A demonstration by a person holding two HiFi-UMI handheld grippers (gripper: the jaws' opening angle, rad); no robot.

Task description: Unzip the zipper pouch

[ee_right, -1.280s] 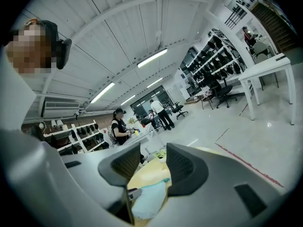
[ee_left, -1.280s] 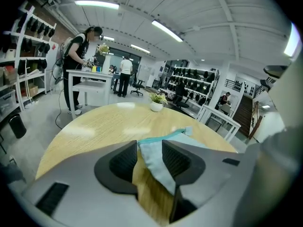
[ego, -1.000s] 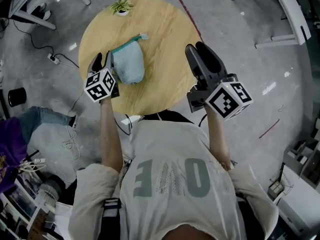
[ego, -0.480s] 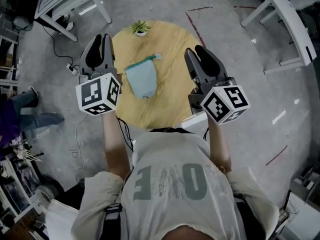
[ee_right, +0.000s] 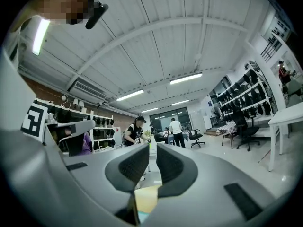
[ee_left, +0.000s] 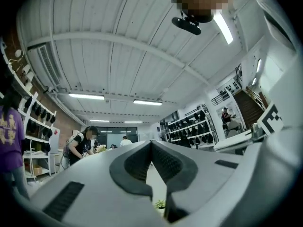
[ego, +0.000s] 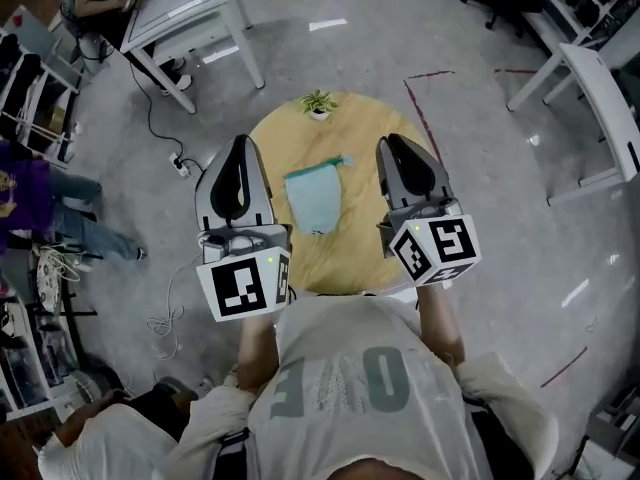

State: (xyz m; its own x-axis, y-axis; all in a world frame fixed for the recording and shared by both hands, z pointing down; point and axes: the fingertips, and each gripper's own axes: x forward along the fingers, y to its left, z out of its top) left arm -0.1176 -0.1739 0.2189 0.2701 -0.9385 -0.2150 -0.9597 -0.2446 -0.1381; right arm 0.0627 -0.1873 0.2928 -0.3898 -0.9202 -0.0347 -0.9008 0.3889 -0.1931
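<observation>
The light blue zipper pouch [ego: 314, 201] lies flat on the round wooden table [ego: 362, 243], its zipper end toward the far right. Neither gripper touches it. My left gripper [ego: 238, 148] is held high above the table's left edge; in the left gripper view its jaws [ee_left: 151, 143] have just been closing and now meet, with nothing between them. My right gripper [ego: 395, 146] is raised over the table's right side. Its jaws [ee_right: 152, 150] have just been closing too, and a narrow empty gap still shows between the pads.
A small potted plant [ego: 318, 103] stands at the table's far edge. White desks [ego: 195, 13] stand on the grey floor around it, with a person at the far left one. A cable and power strip [ego: 182, 163] lie on the floor to the left.
Both grippers have come up away from the table, the left one most, from beside the pouch. The table and pouch look smaller and farther. Both jaws have narrowed.
</observation>
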